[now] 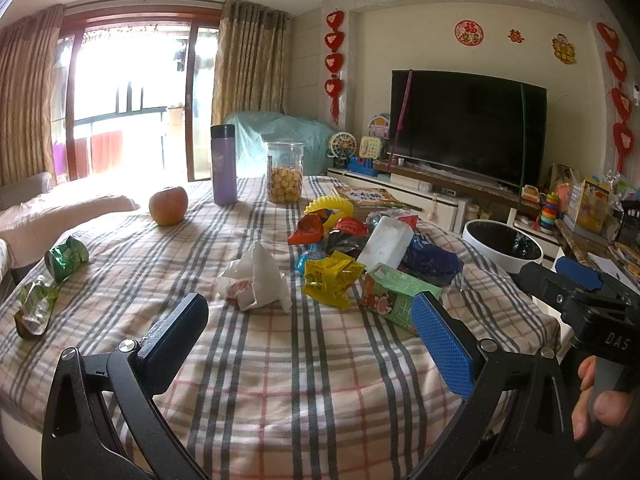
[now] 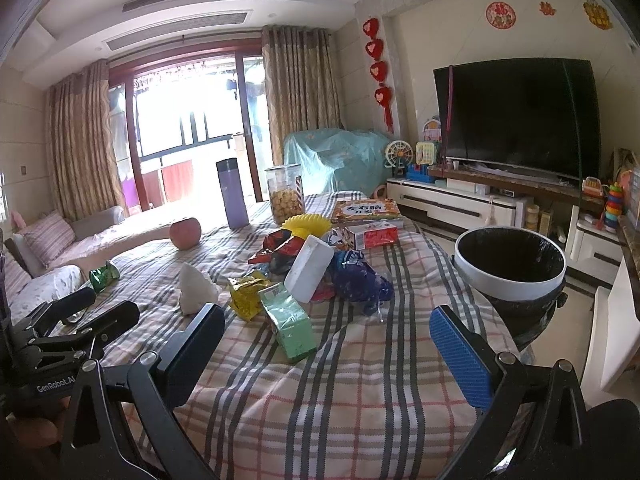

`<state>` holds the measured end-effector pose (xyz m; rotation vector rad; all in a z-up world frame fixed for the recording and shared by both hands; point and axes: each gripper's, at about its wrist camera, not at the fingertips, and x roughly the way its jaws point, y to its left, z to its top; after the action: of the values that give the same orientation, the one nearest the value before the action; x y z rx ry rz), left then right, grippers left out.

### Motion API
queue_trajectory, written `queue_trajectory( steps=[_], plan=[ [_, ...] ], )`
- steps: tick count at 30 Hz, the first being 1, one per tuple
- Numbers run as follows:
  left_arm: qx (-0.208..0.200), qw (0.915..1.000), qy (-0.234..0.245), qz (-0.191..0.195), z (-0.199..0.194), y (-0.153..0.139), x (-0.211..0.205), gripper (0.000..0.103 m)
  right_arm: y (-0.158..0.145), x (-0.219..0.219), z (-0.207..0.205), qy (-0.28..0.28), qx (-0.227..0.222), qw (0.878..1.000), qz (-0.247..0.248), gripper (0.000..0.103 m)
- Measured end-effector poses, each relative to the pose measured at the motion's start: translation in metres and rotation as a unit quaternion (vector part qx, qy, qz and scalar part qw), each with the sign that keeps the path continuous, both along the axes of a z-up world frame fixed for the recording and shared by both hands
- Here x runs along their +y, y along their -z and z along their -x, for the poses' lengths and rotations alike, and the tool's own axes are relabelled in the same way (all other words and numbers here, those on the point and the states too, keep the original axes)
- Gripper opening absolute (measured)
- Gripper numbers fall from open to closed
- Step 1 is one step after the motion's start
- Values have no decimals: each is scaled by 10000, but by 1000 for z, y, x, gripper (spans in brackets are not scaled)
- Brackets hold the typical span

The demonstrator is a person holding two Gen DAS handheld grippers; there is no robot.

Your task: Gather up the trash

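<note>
Trash lies on a plaid tablecloth [image 1: 280, 360]: a crumpled white tissue [image 1: 258, 280], a yellow wrapper [image 1: 332, 282], a green carton [image 1: 396, 298], a white foam block [image 1: 386, 244], a blue bag [image 1: 434, 262], red wrappers [image 1: 308, 228], and green wrappers [image 1: 66, 256] at the left. A white bin with a black liner [image 2: 510, 268] stands beside the table's right edge. My left gripper [image 1: 316, 340] is open and empty, just short of the tissue and carton. My right gripper [image 2: 332, 350] is open and empty, near the green carton [image 2: 290, 326].
An apple [image 1: 168, 205], a purple flask [image 1: 224, 164], a cookie jar [image 1: 285, 172], a yellow ring toy [image 1: 330, 204] and a book [image 1: 366, 196] stand at the table's far side. A TV [image 1: 468, 124] and toy-laden cabinet fill the right wall. A sofa [image 2: 52, 248] lies left.
</note>
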<state>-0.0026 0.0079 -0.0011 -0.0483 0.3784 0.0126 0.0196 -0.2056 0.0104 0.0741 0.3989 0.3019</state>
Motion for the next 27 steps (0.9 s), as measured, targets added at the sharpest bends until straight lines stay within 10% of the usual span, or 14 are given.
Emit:
queue_trajectory(
  steps=[27],
  plan=[
    [1007, 9945, -212, 204, -72, 44, 36, 103, 38, 16, -57, -655, 948, 9931, -209, 102]
  ],
)
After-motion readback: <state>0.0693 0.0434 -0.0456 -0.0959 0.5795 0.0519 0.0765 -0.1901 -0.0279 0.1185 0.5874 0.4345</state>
